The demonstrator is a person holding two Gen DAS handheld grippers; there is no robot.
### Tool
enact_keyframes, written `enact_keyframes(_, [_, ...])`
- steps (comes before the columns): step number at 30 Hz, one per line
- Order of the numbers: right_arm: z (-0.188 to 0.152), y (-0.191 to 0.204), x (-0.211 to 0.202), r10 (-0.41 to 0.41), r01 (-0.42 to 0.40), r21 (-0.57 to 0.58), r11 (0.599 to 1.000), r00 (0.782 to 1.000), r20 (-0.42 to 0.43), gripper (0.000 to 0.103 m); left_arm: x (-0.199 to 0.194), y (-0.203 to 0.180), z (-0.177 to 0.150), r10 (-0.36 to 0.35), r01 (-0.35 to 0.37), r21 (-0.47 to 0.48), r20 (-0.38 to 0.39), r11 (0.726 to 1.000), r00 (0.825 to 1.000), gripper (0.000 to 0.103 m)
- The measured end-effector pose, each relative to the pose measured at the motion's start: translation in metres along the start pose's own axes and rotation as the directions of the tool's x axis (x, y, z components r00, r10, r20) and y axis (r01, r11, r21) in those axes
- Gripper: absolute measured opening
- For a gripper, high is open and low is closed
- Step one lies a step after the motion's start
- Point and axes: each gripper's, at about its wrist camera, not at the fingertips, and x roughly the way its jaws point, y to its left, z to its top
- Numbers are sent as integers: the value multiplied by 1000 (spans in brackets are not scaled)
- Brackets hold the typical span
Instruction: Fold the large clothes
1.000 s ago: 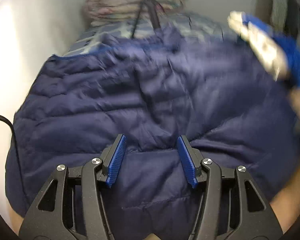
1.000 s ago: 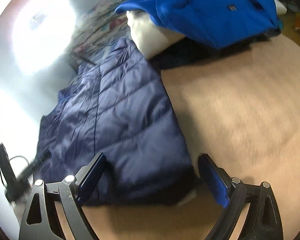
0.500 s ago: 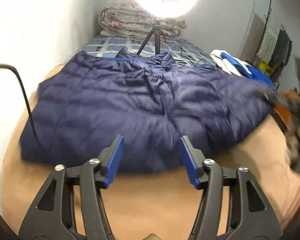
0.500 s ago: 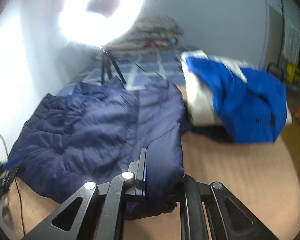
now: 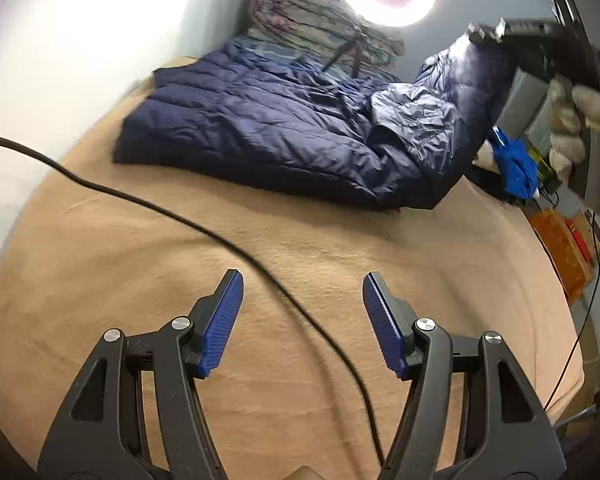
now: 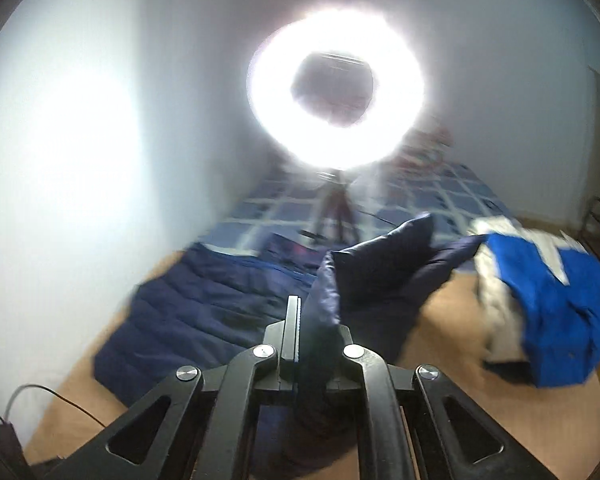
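1. The left hand-held gripper hangs released over the tan bed, straddling a black cable that could snag.
2. The right hand-held gripper is clenched on a corner of the navy jacket; the slick corner could slip free.
3. The rest of the jacket lies on the bed.
4. Ring light glare hides the far bedding.

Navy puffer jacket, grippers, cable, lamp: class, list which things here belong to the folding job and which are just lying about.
Part of the job:
- navy puffer jacket
- right gripper, shut on the jacket's edge and lifting it
- left gripper, open over the tan blanket

Just lying about:
- black cable
- ring light
- blue and white garment
- folded quilts
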Motion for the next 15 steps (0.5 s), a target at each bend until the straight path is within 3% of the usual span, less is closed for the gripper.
enact_keyframes(7, [8, 95, 31, 122, -122, -138, 983, 992, -9, 2, -23, 9, -10, 15, -15, -4, 42, 1000, 999, 64])
enact_keyframes(15, [-20, 192, 113, 265, -292, -168, 941, 950, -166, 2, -49, 14, -27, -1, 1, 7, 62, 1000, 998, 64])
